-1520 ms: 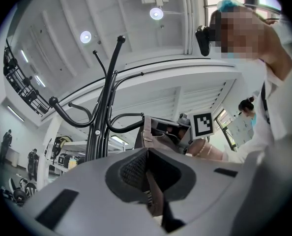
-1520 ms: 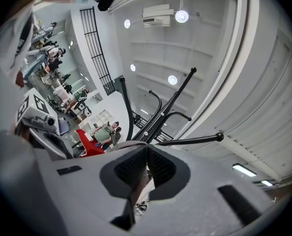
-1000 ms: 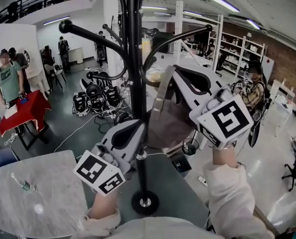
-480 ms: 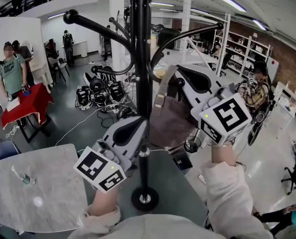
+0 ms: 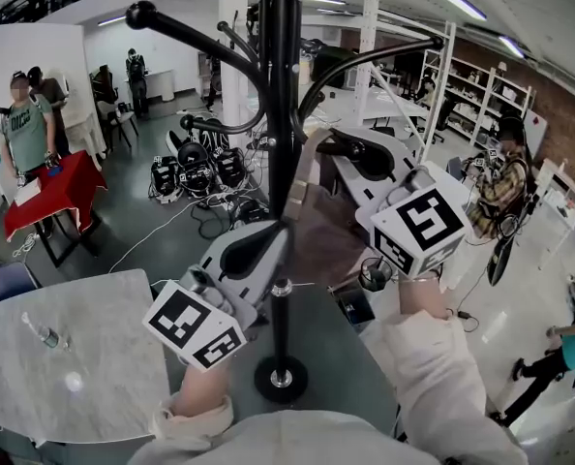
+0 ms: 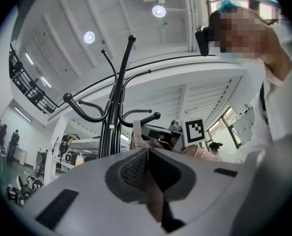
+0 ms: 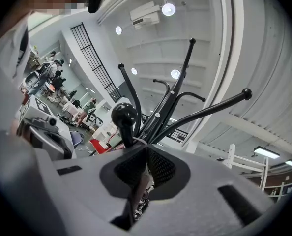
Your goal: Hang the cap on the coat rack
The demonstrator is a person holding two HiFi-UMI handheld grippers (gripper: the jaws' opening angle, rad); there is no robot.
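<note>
A brownish cap (image 5: 328, 232) hangs between my two grippers, close against the right side of the black coat rack pole (image 5: 282, 114). Its strap (image 5: 302, 177) rises beside the pole. My left gripper (image 5: 271, 248) is shut on the cap's lower left edge, with fabric (image 6: 153, 193) showing between its pads. My right gripper (image 5: 344, 150) is shut on the cap's upper part, with fabric (image 7: 136, 191) pinched in its jaws. In the right gripper view a ball-tipped hook (image 7: 124, 114) stands just beyond the jaws. The left gripper view shows the rack (image 6: 112, 122) and the cap's strap (image 6: 137, 136) ahead.
The rack's round base (image 5: 281, 379) stands on a grey floor. A marble table (image 5: 104, 356) with a small bottle (image 5: 44, 334) is at the lower left. A red table (image 5: 50, 187), black bags (image 5: 196, 172), standing people and shelving (image 5: 481, 95) lie farther off.
Both grippers have carried the cap left and a little up, closer to the pole. The strap now lies against the pole. Both grippers stay shut on it.
</note>
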